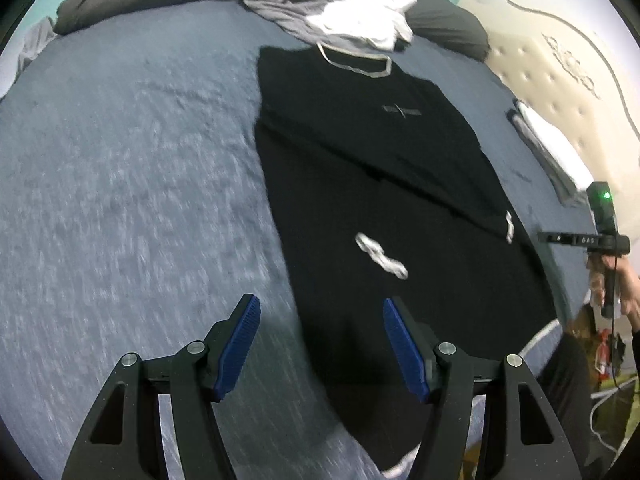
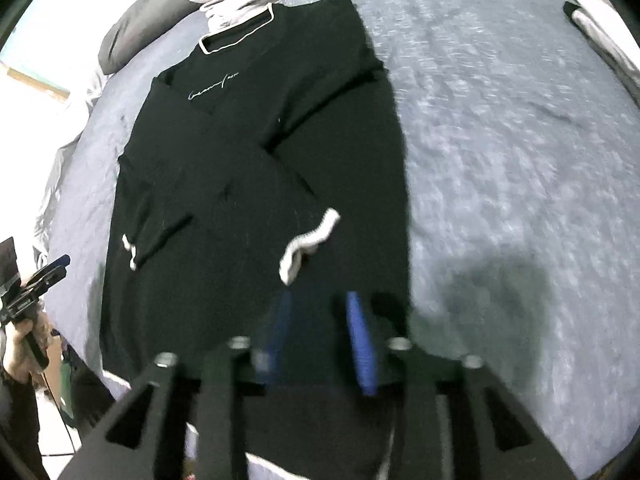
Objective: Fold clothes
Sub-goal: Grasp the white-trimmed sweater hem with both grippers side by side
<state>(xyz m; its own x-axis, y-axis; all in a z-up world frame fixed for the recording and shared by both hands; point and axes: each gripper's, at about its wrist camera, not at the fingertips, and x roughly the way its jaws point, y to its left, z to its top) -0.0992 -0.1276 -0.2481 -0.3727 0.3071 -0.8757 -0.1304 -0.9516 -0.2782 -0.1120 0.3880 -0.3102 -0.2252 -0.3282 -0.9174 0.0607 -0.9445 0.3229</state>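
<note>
A black shirt (image 1: 360, 160) lies flat on a bed with a grey-blue cover (image 1: 120, 200). Both long sleeves are folded in across the front of the shirt, so they cross over its middle. Each sleeve ends in a white cuff (image 1: 382, 255), and one of these cuffs sits on the black cloth near the bottom of the shirt. The neck of the shirt has a pale edge and points away, toward a heap of grey and white clothes (image 1: 340, 8) at the far side of the bed. The left gripper (image 1: 320, 344) hangs above the bottom part of the shirt with its two blue pads (image 1: 238, 348) wide apart. One pad is over the bed cover and the other is over the black cloth, so the shirt's side edge runs between them. Nothing is held in it. The right gripper (image 2: 320, 344) hangs over the bottom of the shirt too, just below the white cuff. Its blue pads look blurry and stand a little apart, and they hold nothing. A hand (image 2: 20, 344) holds the left gripper's handle at the edge of the right wrist view. A small stack of folded clothes (image 1: 544, 140) lies near a pale padded headboard (image 1: 560, 72).
</note>
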